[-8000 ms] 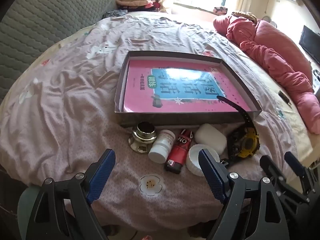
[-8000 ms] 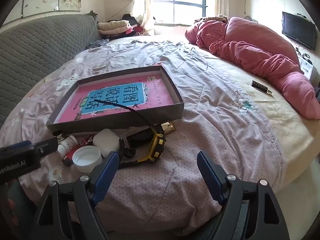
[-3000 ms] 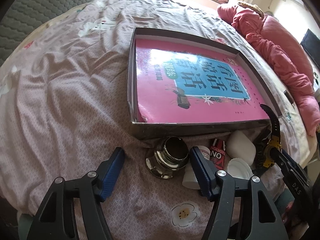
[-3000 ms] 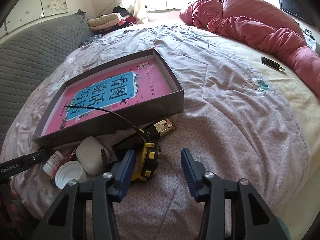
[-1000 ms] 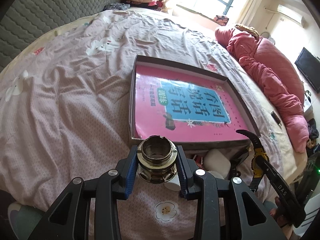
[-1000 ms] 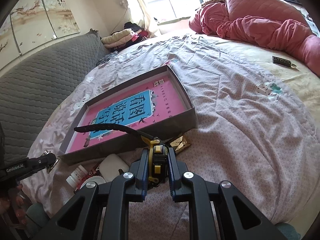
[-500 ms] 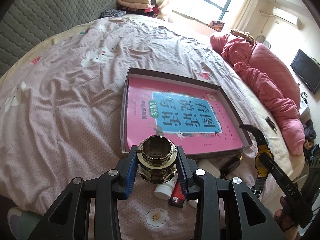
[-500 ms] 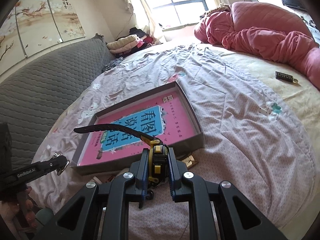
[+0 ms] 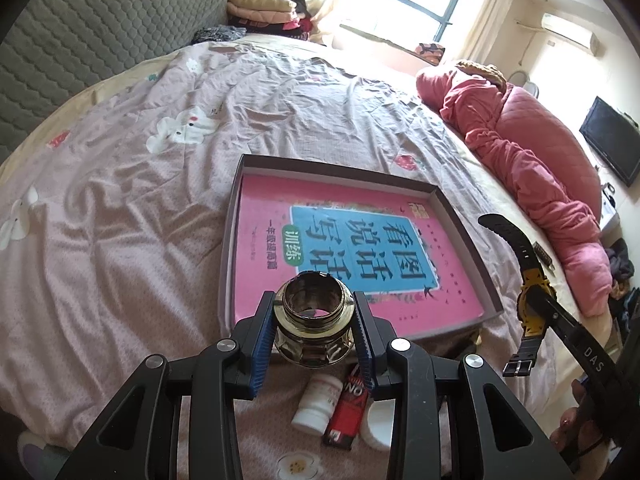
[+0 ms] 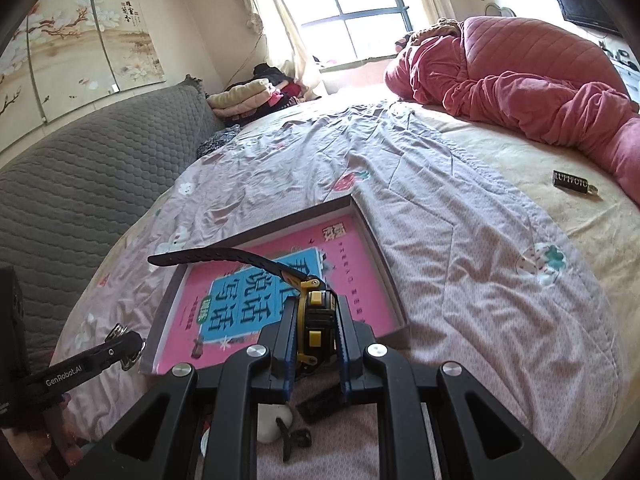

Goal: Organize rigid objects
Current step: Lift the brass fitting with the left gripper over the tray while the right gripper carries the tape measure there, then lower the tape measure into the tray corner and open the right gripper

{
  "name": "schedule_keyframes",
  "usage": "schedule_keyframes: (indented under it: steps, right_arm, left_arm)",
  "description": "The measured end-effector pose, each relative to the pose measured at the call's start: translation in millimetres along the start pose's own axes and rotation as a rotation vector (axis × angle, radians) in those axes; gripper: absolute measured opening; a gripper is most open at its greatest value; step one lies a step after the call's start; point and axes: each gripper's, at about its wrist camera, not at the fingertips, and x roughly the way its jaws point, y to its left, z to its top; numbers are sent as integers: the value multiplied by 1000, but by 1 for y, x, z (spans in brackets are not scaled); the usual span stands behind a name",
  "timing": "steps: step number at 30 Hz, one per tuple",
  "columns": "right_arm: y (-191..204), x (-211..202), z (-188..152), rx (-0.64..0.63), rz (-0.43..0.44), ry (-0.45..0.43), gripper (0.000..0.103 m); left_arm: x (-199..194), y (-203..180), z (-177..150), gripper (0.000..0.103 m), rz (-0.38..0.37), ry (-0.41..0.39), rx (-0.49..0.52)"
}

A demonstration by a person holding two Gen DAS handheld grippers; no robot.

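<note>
While aloft over one box (image 9: 460,216) — left gripper (image 9: 314,334) clamping one glass jar (image 9: 312,320), right gripper (image 10: 314,344) one watch (image 10: 316,316) (yellow-black).

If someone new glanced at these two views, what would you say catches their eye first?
Probably the bright pink book lying in the shallow grey box on the bed. Next, the left hand-held gripper clamps a shiny metal-and-glass jar just in front of the box, while the right hand-held gripper grips a yellow-and-black wristwatch, its strap arching over the book. The heaped pink quilt fills the far right of the bed.
</note>
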Motion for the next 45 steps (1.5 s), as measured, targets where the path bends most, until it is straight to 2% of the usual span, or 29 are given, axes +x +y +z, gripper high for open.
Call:
schedule_keyframes:
  steps: [8,27,32,45]
  right_arm:
    - [-5,12,13,28,-32,-3,17]
    - [2,38,19,39,-96,28,17]
    - [2,43,18,51,-110,33,17]
    - [-1,62,18,37,-154,65,17]
  left_arm:
    - [16,-6,10,37,9,8,10]
    - [61,-6,17,37,67,88,50]
    - [72,-11,12,37,81,109,89]
    - [83,-5,3,37,76,137,65]
